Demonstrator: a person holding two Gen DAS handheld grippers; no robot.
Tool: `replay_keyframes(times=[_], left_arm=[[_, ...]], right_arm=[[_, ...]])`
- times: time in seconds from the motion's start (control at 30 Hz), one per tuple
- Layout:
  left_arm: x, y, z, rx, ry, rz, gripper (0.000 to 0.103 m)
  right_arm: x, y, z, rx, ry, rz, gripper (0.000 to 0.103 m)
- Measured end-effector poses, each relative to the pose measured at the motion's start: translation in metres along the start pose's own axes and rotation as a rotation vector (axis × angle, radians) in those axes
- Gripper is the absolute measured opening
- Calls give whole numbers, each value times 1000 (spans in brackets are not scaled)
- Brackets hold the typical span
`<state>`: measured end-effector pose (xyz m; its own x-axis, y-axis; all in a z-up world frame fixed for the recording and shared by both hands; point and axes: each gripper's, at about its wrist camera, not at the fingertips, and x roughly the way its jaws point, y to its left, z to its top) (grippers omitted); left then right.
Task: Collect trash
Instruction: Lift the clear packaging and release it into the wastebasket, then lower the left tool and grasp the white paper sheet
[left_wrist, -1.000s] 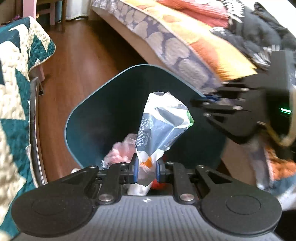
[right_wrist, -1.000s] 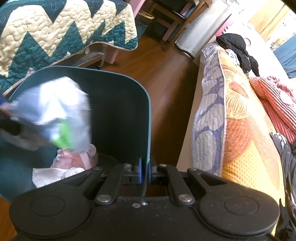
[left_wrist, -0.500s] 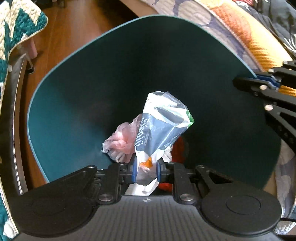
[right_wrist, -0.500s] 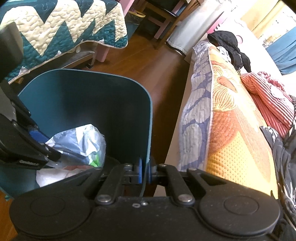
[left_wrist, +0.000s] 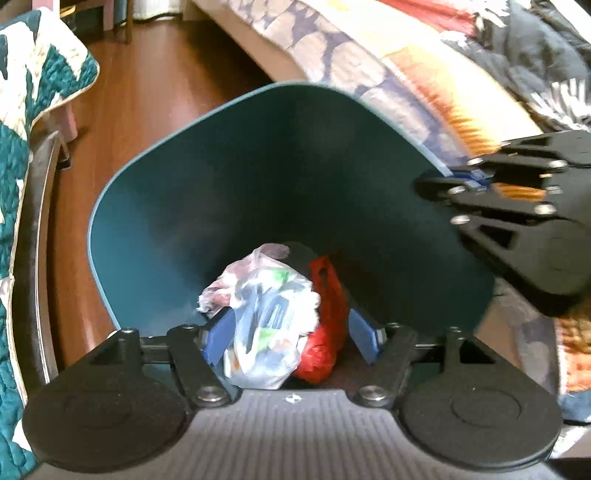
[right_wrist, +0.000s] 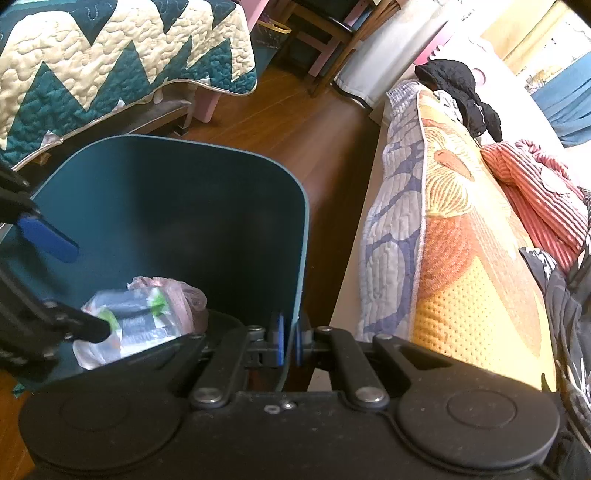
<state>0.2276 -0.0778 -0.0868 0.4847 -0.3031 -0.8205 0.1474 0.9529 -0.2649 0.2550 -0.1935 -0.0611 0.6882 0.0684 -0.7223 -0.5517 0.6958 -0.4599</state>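
Note:
A dark teal trash bin stands on the wood floor and also shows in the right wrist view. My left gripper is open over the bin's mouth. The crumpled white and blue plastic wrapper lies loose in the bin below it, on pink plastic and beside red trash. The wrapper also shows in the right wrist view. My right gripper is shut on the bin's rim, also seen in the left wrist view.
A bed with a patterned quilt and piled clothes lies to the right of the bin. A teal and cream zigzag quilt hangs over a bench on the left. Wood floor runs between them.
My left gripper has opened and let go of the wrapper, which has dropped into the bin. The right gripper has kept its hold on the rim.

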Motion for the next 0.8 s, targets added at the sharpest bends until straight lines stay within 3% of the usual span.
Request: replay_keyframes(times=[0.3, 0.5, 0.63, 0.8], left_arm=[[-64, 4, -11, 19, -113, -50, 68], [-102, 16, -31, 55, -171, -13, 83], [-98, 27, -41, 54, -151, 26, 83], [-62, 38, -68, 33, -56, 45, 83]], right_arm=[[1, -2, -2, 4, 7, 0, 5], [4, -4, -7, 24, 23, -11, 5], [3, -3, -10, 17, 28, -22, 5], [2, -6, -10, 27, 31, -24, 5]])
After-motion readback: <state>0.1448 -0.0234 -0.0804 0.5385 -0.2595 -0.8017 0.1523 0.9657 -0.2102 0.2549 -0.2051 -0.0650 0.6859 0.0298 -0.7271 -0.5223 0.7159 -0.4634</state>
